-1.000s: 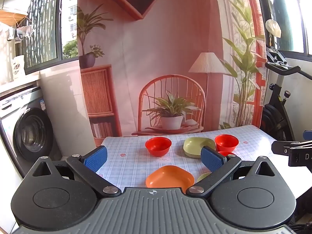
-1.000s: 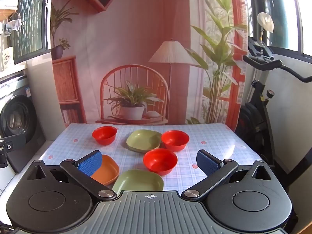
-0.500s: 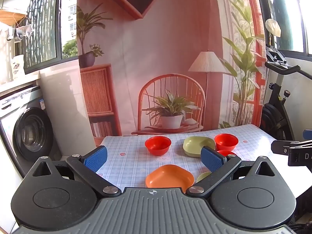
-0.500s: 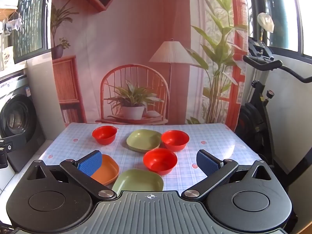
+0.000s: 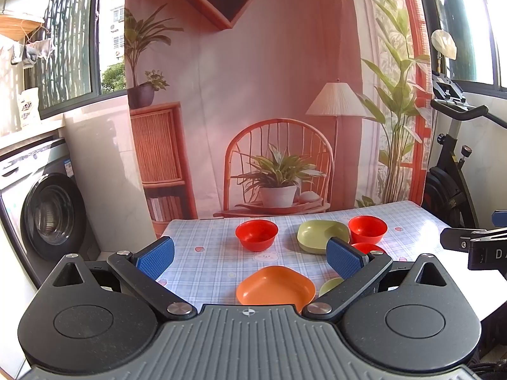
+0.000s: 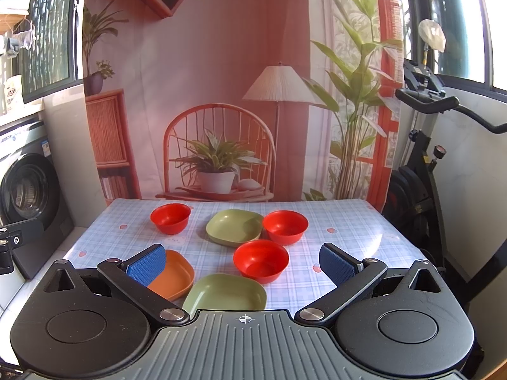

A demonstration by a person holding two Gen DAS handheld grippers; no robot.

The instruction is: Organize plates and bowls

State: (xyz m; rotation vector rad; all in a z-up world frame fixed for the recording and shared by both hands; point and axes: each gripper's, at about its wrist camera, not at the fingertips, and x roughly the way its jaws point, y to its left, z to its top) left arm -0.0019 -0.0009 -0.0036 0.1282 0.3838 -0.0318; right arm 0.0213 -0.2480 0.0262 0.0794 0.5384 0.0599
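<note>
On the checked tablecloth (image 6: pixel 348 231) stand three red bowls: one far left (image 6: pixel 170 218), one far right (image 6: pixel 285 226), one in the middle (image 6: pixel 260 261). A green plate (image 6: pixel 234 227) lies at the back, a second green plate (image 6: pixel 225 294) at the front, an orange plate (image 6: pixel 173 275) at the front left. My right gripper (image 6: pixel 242 261) is open and empty above the near plates. My left gripper (image 5: pixel 250 255) is open and empty above the orange plate (image 5: pixel 275 286); the far left bowl (image 5: pixel 256 234) and back green plate (image 5: pixel 321 231) lie beyond it.
A washing machine (image 5: pixel 47 215) stands left of the table. An exercise bike (image 6: pixel 424 164) stands to the right. A printed backdrop (image 6: pixel 221 95) hangs behind the table's far edge. The right gripper's body (image 5: pixel 475 243) shows at the right edge of the left wrist view.
</note>
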